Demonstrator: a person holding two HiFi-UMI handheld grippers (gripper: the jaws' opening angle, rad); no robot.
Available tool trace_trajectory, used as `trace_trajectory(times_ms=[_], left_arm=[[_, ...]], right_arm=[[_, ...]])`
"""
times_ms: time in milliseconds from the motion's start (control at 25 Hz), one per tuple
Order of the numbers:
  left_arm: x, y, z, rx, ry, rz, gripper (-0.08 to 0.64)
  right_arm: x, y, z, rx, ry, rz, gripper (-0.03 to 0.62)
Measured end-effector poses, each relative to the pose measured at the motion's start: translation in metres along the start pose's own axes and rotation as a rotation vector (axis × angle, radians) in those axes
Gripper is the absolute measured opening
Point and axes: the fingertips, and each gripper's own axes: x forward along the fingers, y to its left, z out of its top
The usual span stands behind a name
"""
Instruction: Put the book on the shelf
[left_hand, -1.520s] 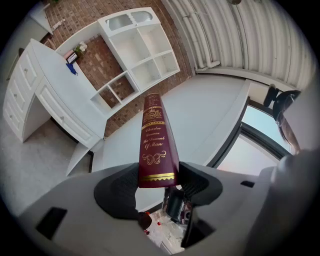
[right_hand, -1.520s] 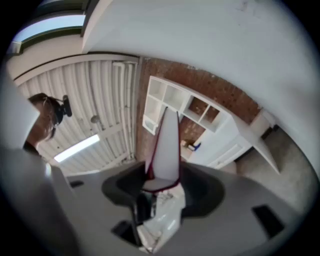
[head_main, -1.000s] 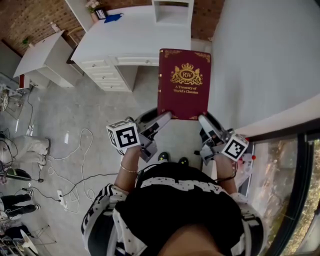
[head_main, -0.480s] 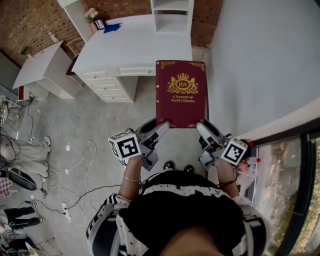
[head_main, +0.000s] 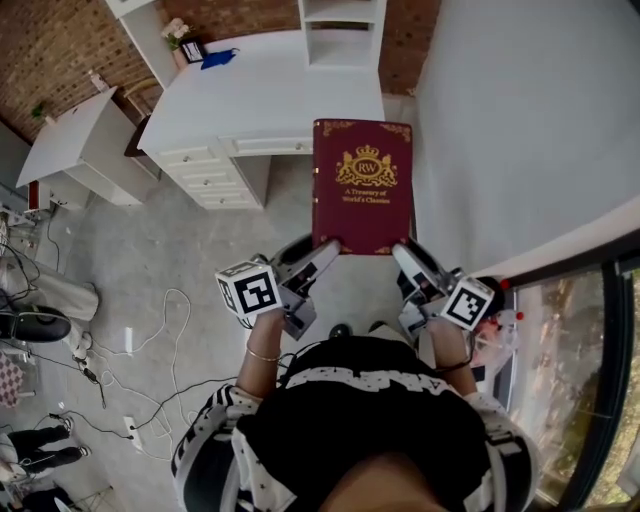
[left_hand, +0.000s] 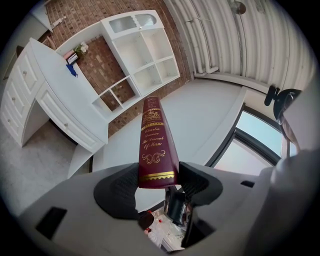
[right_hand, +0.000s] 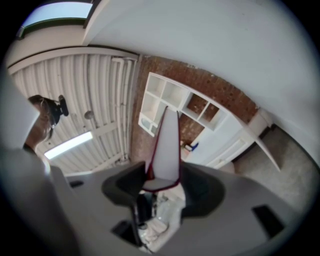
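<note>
We hold the dark red book (head_main: 363, 185) up in the air between both tools, flat, with its front cover and gold crest turned up toward us. The left hand-held gripper (head_main: 322, 252) is clamped on the book's near left corner. In the left gripper view the gold-lettered spine stands between the 2 dark pads, which press on the covers. The right hand-held gripper (head_main: 404, 252) grips the near right corner, its jaws set on the 2 covers with the pale page edge between them. The book's far edge reaches toward the front edge of the white surface (head_main: 270, 85), which has drawers below. The white shelf (head_main: 343, 30) stands at the back edge of that surface. A blue thing (head_main: 218, 58) lies near its far left corner. Cables (head_main: 165, 340) trail over the grey floor (head_main: 190, 250) to our left.
</note>
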Motion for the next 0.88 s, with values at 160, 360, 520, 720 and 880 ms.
trace_trajectory(times_ms=[160, 360, 520, 720, 880], left_arm=[[0.000, 0.002, -0.004, -0.009, 0.008, 0.002, 0.275], [-0.001, 0.006, -0.001, -0.017, -0.020, 0.016, 0.275], [-0.003, 0.008, -0.003, -0.011, -0.045, 0.028, 0.275], [-0.003, 0.008, -0.006, 0.009, -0.069, 0.061, 0.275], [0.000, 0.013, -0.003, 0.020, -0.077, 0.084, 0.275]], right_arm=[[-0.001, 0.000, -0.002, 0.001, 0.002, -0.005, 0.233], [0.005, -0.004, -0.001, -0.002, 0.020, 0.010, 0.233], [0.006, -0.007, -0.002, 0.006, 0.033, 0.028, 0.233], [0.007, -0.013, -0.003, 0.023, 0.051, 0.064, 0.233], [0.012, -0.021, -0.002, 0.034, 0.054, 0.084, 0.233]])
